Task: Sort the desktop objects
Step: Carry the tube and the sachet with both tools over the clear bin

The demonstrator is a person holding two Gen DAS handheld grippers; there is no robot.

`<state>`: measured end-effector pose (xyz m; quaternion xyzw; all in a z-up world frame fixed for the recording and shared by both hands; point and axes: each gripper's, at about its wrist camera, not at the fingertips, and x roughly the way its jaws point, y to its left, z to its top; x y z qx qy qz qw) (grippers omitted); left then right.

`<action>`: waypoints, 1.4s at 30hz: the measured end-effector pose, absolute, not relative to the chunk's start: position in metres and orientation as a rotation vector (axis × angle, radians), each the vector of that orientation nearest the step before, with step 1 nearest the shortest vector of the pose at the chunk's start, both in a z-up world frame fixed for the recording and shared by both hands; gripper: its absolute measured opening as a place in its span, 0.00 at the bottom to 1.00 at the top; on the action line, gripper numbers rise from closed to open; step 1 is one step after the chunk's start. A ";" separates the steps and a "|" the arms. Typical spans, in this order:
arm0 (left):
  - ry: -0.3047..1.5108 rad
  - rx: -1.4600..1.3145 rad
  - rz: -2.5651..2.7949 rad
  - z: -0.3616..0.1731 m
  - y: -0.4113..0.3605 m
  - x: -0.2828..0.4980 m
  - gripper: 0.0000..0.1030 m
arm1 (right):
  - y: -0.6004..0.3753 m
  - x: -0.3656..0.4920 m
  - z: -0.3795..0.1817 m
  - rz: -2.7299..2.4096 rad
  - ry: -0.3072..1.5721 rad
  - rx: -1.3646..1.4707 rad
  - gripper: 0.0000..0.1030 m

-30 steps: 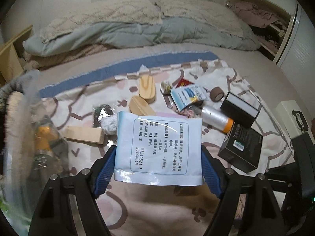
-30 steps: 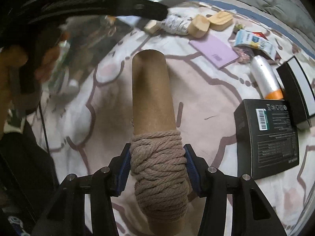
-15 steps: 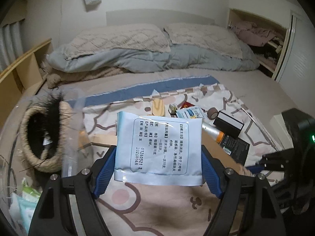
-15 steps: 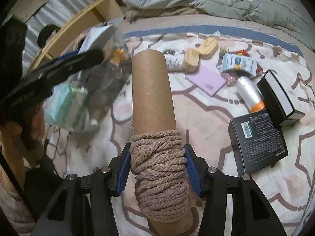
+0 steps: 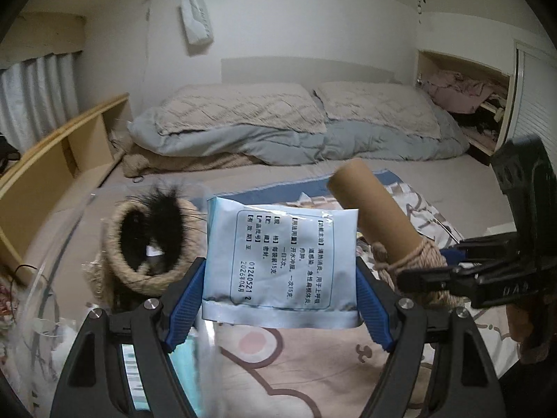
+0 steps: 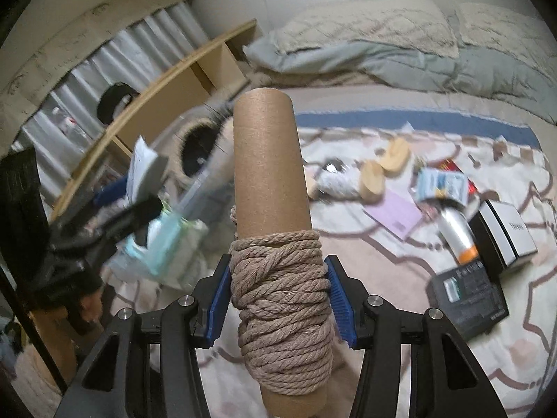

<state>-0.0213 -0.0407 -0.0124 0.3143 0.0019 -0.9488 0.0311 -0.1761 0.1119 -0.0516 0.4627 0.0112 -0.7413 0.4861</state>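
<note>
Mid-sort: left gripper (image 5: 280, 299) clamps a blue sachet (image 5: 281, 261), right gripper (image 6: 278, 299) clamps a rope-wound tube (image 6: 275, 244), both lifted near the woven basket (image 5: 153, 244). Boxes (image 6: 466, 299), bottle (image 6: 456, 233), wood blocks (image 6: 372, 181) etc. remain on the bedspread (image 6: 383, 261).

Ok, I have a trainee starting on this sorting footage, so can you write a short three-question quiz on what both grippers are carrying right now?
1. True or false: the left gripper is shut on a light blue sachet.
2. What does the right gripper grip? A) an orange-capped bottle B) a cardboard tube wound with rope C) a black box
3. Fill in: in the left wrist view, the woven basket sits to the ____ of the sachet.

Key: 1 true; 2 B; 3 left.
</note>
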 end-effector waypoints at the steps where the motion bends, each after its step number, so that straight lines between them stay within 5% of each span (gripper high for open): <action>1: 0.001 0.953 -2.920 -0.011 -0.043 -0.018 0.78 | 0.107 -0.174 -0.046 -1.801 0.021 1.109 0.51; 22: 0.124 0.694 -2.716 0.008 -0.163 0.058 0.78 | -0.007 -0.146 0.007 -1.704 -0.113 1.015 0.51; 42: 0.259 0.554 -2.502 0.003 -0.263 0.129 0.78 | -0.181 -0.132 -0.037 -1.628 -0.399 1.338 0.51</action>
